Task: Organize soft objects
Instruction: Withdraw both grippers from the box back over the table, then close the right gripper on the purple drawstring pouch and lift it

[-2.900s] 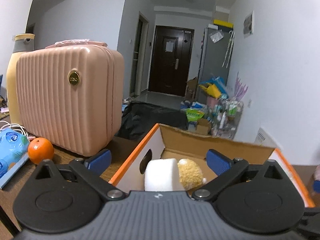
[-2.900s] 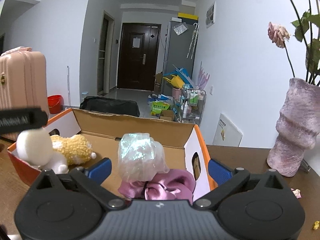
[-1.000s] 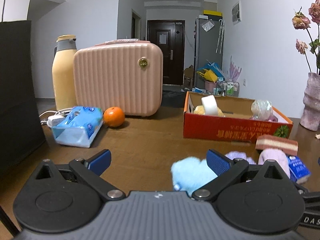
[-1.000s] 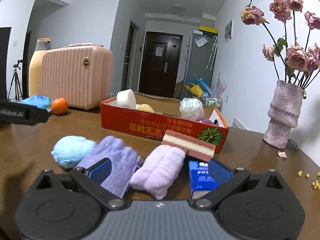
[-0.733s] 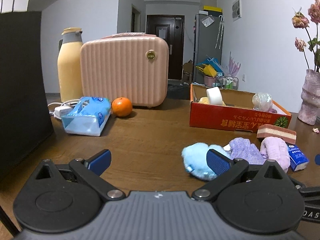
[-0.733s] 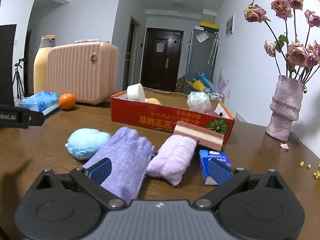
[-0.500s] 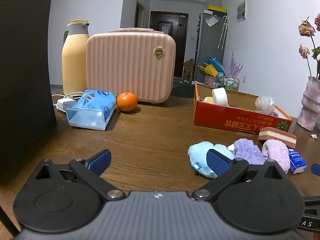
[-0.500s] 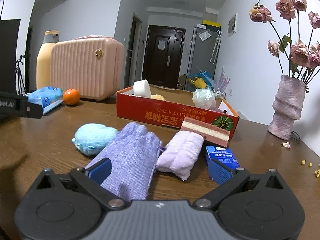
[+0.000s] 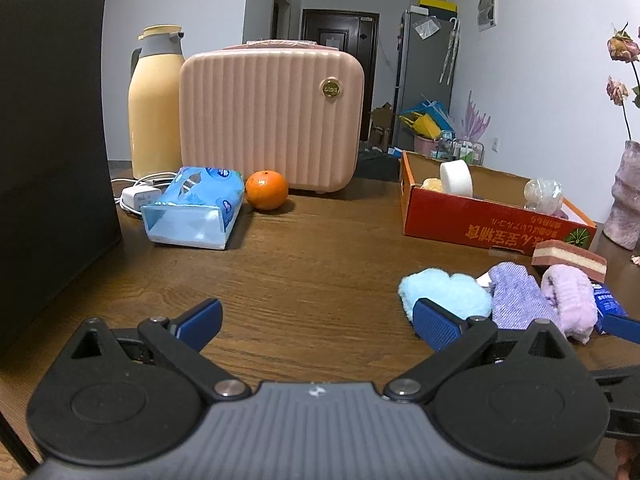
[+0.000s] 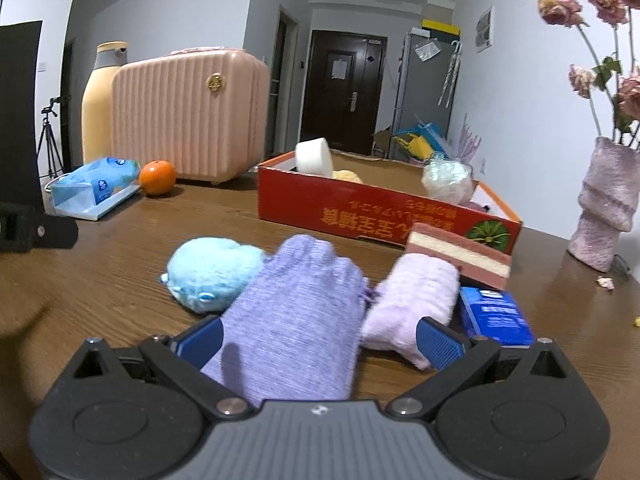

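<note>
A red cardboard box (image 10: 360,208) holds a white foam roll (image 10: 315,157), a yellow plush (image 10: 348,176) and a clear crinkly ball (image 10: 446,178). On the table in front of it lie a light blue plush (image 10: 212,272), a purple knit cloth (image 10: 300,312), a lilac fuzzy roll (image 10: 416,296), a layered pink sponge (image 10: 460,256) and a small blue pack (image 10: 496,318). My right gripper (image 10: 318,342) is open, low over the table, with the purple cloth's near end between its fingers. My left gripper (image 9: 316,320) is open and empty, left of the blue plush (image 9: 444,292).
A pink ribbed case (image 9: 272,116), a yellow flask (image 9: 154,104), a blue tissue pack (image 9: 196,210), an orange (image 9: 266,190) and a white charger (image 9: 138,198) stand at the back left. A black panel (image 9: 48,140) rises at the left. A vase of dried roses (image 10: 608,208) stands at the right.
Both grippers drew back from over the box to low above the table. The right one closed in on the purple cloth, which now lies between its open fingers.
</note>
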A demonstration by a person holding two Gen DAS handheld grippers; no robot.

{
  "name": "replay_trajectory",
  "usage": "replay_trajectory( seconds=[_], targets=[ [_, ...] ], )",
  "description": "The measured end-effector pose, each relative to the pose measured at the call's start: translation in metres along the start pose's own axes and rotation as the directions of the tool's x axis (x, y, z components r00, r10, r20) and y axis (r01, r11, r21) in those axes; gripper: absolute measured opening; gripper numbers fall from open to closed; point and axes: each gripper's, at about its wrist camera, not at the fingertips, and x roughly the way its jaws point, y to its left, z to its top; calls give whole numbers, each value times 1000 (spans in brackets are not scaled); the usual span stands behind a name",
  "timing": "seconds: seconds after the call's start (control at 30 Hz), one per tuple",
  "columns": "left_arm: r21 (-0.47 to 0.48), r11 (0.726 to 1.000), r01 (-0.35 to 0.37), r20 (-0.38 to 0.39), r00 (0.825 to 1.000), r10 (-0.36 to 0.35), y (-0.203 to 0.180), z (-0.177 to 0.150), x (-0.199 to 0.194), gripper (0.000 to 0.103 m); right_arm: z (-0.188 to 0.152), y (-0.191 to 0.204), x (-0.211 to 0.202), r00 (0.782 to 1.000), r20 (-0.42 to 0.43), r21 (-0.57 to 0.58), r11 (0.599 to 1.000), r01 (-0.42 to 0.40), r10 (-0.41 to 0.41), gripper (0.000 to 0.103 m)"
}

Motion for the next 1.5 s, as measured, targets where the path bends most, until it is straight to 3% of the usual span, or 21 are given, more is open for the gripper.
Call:
replay_trajectory(
  seconds=[0.33, 0.53, 0.67, 0.8, 0.9, 1.27, 1.5],
  targets=[
    [-2, 1000, 0, -59, 998, 0, 5, -3, 12, 103, 11, 19, 39, 996, -84, -36, 999, -13, 10, 101],
    [9, 1000, 10, -81, 997, -9, 2, -5, 17, 103, 12, 8, 51, 989, -134, 29, 998, -54, 57, 89],
    [15, 1000, 12, -92, 996, -11, 0, -6, 19, 103, 11, 5, 51, 988, -138, 49, 997, -60, 66, 72],
    [12, 1000, 12, -90, 996, -11, 0, -6, 18, 103, 11, 1, 49, 989, -125, 69, 995, -71, 79, 49],
    [9, 1000, 12, -94, 995, -11, 1, -6, 19, 103, 11, 1, 44, 991, -102, 61, 995, -80, 86, 42],
    [-6, 1000, -17, -97, 995, 16, 4, -7, 27, 103, 14, 5, 19, 998, 52, 18, 999, -49, 48, 39],
    [-12, 999, -44, -81, 996, 42, 3, -8, 30, 103, 18, -5, 10, 994, 102, 37, 999, -29, 25, 39]
  ],
)
